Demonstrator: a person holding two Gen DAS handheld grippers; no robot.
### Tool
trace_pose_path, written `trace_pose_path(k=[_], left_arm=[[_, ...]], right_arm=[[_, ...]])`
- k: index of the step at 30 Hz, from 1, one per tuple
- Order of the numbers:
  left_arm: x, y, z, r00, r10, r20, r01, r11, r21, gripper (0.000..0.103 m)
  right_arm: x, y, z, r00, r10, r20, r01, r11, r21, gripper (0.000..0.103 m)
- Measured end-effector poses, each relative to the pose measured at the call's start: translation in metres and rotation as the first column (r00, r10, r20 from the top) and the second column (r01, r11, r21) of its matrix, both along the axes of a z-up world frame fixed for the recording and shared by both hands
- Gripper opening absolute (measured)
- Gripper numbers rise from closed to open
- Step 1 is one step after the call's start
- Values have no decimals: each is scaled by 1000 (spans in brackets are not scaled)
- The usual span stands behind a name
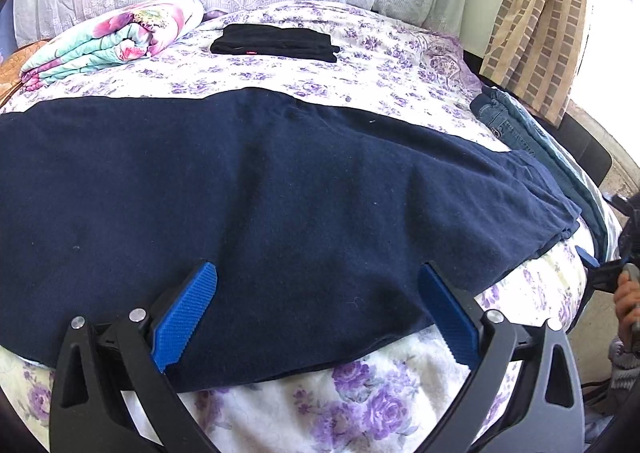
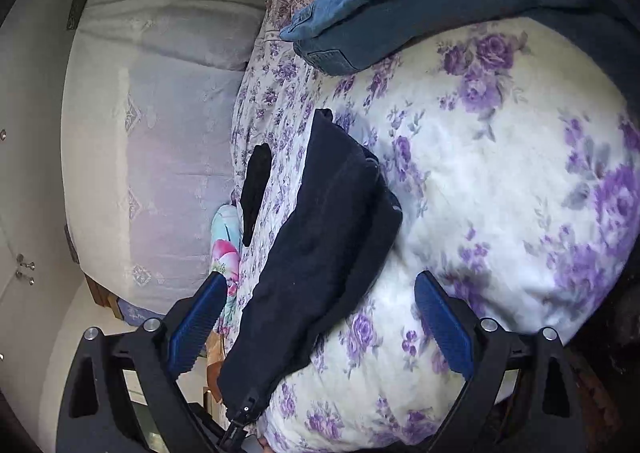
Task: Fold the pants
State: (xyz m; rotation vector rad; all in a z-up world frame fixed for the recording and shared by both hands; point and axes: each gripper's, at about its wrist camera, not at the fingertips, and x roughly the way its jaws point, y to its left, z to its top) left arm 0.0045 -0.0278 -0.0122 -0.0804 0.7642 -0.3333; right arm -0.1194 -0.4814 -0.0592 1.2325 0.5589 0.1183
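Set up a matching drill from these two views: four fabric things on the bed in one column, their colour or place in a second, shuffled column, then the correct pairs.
Things
1. pants spread across the bed
2. small folded garment
3. folded quilt
4. jeans

Descriptions
A. pink and aqua flowers, far left in the left wrist view
B. dark navy, directly ahead of the left claw
C. blue denim, at the bed's right edge in the left wrist view
D. black, lying beyond the spread pants

Pairs: 1-B, 2-D, 3-A, 4-C
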Motion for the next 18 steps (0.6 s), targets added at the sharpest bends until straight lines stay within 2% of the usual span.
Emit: trace_pose_path(k=[4,5,7,10,14,17,18], left_arm=[[0,-1,-1,1000,6,0,-6,1000,9,98],[-1,-1,0,1000,7,0,-7,1000,7,98],[-1,0,0,1000,6,3,-6,1000,1,98],[-6,4,5,1000,20,15,-20,1000,-10,98],[-31,22,32,988,70,135,-65,997,-38,98],[-43,47,51,962,182,206,-179,983,-31,98],[-46,57,55,955,209,209,-204,978,-44,98]], right_arm=[[1,-9,3,997,-57,43,57,998,-3,94],[-2,-11,2,995,-78,60,78,997,0,92],[-8,-15,0,990,-115,84,115,993,12,80],[-8,-13,-1,991,-117,66,119,993,-14,75],[4,-1,10,995,-92,43,96,991,-88,72],[14,4,7,996,-87,16,88,988,-125,63],[19,4,5,996,-90,10,90,986,-140,56]])
